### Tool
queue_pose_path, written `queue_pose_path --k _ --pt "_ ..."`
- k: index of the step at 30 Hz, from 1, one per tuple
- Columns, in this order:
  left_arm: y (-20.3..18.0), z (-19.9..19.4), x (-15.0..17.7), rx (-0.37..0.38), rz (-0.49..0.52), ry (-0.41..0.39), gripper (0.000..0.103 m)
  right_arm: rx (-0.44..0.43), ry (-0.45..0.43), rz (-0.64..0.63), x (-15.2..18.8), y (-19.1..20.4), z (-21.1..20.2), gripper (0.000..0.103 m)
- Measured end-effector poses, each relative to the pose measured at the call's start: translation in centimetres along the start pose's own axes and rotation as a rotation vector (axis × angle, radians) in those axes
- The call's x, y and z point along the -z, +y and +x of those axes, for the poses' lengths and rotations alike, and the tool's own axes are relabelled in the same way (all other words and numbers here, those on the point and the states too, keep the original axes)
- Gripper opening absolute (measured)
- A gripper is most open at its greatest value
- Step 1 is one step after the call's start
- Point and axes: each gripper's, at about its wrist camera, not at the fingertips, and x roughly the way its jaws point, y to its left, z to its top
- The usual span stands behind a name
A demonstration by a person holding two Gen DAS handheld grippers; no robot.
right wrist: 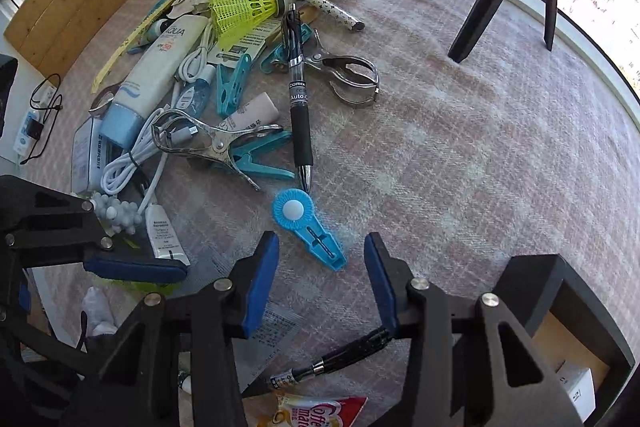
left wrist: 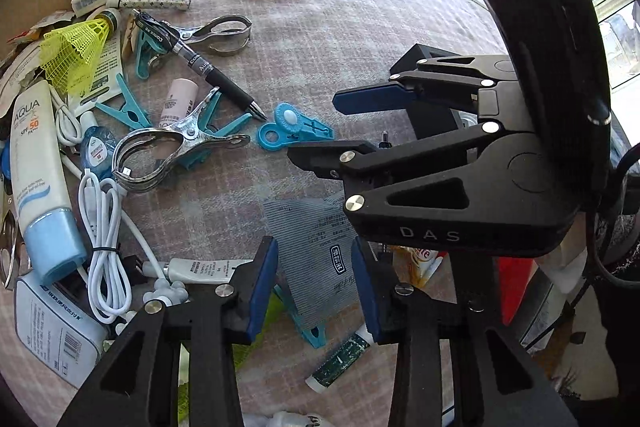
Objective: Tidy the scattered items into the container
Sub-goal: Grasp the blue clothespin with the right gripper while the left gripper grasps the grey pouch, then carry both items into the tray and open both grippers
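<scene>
The right gripper (right wrist: 322, 267) is spread wide, its 2 blue pads either side of the tail of a blue plastic clip (right wrist: 308, 229) – not touching it. The clip lies flat on the checked cloth of the table (right wrist: 460, 155), just below the tip of a black Comix pen (right wrist: 298, 99). The left gripper (left wrist: 316, 287) is likewise wide apart and holds nothing, hovering over a grey striped packet (left wrist: 316, 251). The black container (right wrist: 560, 311) sits at the right gripper's lower right, near the clip.

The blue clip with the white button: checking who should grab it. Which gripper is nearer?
Right. The right gripper is open right at the blue clip; the left gripper sits farther back, over a grey packet.
</scene>
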Motion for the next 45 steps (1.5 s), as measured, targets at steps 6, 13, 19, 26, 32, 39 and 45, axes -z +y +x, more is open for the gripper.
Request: queue_pose_path --k 6,13,19,26,32,39,45 --pt "0.2 0.9 0.0 0.026 -0.029 0.018 0.0 -0.015 -0.023 0.066 0.7 -0.7 -0.3 0.014" --pt "-1.6 0.4 0.0 -0.039 0.03 0.003 0.032 -0.019 -0.082 0.151 2.0 -2.2 -2.9 0.014" --pt "-2.8 1.4 -1.0 -0.105 0.036 0.028 0.077 -0.016 -0.095 0.202 3.3 -2.8 -3.8 0.014" --pt "-5.8 4.6 -0.4 -0.323 0.157 0.012 0.062 0.009 -0.1 0.257 4.4 -4.4 -3.8 0.013" --pt "-5.6 3.1 -0.9 -0.224 0.111 0.001 0.008 0.008 -0.131 0.293 5.0 -5.2 -5.1 0.013" --pt "-6.7 -0.4 -0.7 -0.16 0.082 -0.054 0.007 0.013 -0.206 0.398 6.6 -6.3 -8.0 0.013" --pt "-11.0 -4.2 -1.2 -0.062 0.126 -0.121 0.007 0.013 -0.284 0.497 10.3 -8.6 -12.1 0.013"
